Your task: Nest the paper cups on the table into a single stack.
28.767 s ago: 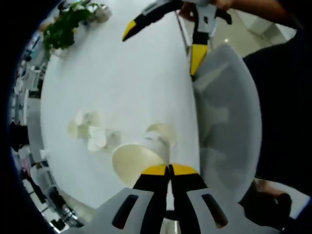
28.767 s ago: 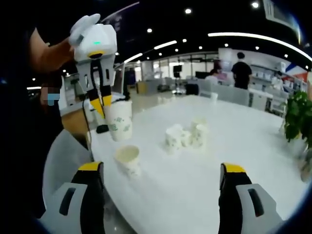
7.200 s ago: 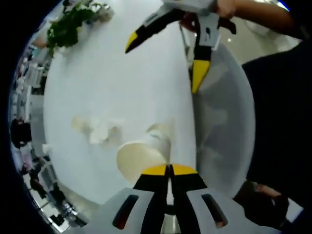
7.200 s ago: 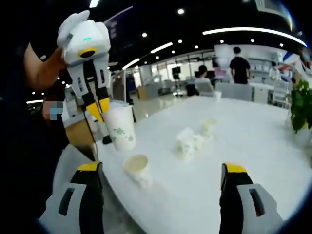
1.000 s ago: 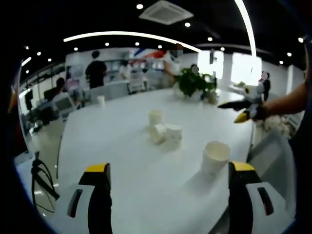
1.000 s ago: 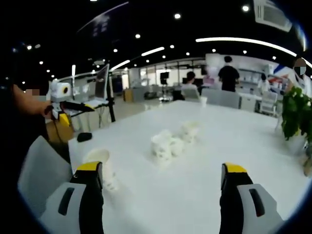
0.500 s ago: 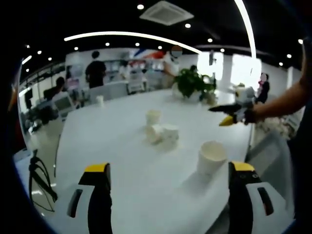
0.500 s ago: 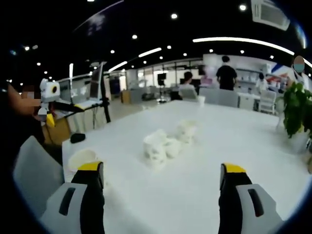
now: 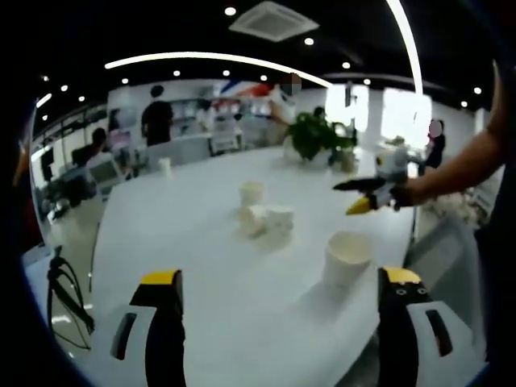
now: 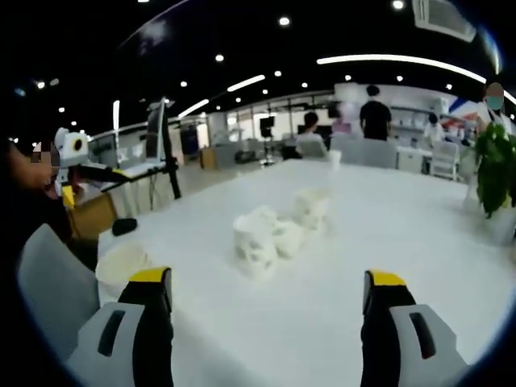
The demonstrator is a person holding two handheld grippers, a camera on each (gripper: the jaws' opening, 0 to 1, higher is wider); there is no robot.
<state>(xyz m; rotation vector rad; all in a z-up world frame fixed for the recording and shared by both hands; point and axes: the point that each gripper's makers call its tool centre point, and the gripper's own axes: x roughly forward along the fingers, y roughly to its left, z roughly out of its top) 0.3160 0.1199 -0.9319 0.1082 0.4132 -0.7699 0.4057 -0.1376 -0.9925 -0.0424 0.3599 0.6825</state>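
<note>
1. Left gripper [image 9: 278, 322]: jaws spread wide with nothing between them, seen at the bottom of the left gripper view. It also appears at the left edge of the right gripper view [image 10: 68, 173], held above the table's near end.
2. Right gripper [image 10: 266, 322]: jaws spread wide and empty, seen at the bottom of the right gripper view. In the left gripper view it enters from the right [image 9: 359, 197], held by a hand [image 9: 399, 193] over the table, above and just beyond the stack.
3. White table [image 9: 210, 274]: a large surface that bears all the cups.
4. Potted plant [image 9: 310, 137]: stands at the far end of the table in the left gripper view, and at the right edge of the right gripper view [image 10: 493, 165].
5. Cup stack [image 9: 347, 260]: upright with its mouth open upward, near the table's edge, well apart from the loose cups. The right gripper view shows it beside that gripper's left jaw [image 10: 121, 264].
6. Loose paper cups [image 9: 264, 215]: a small cluster near the middle of the table, some upright and some apparently tipped; blur hides the exact count. The right gripper view shows them at centre [image 10: 278, 230].
</note>
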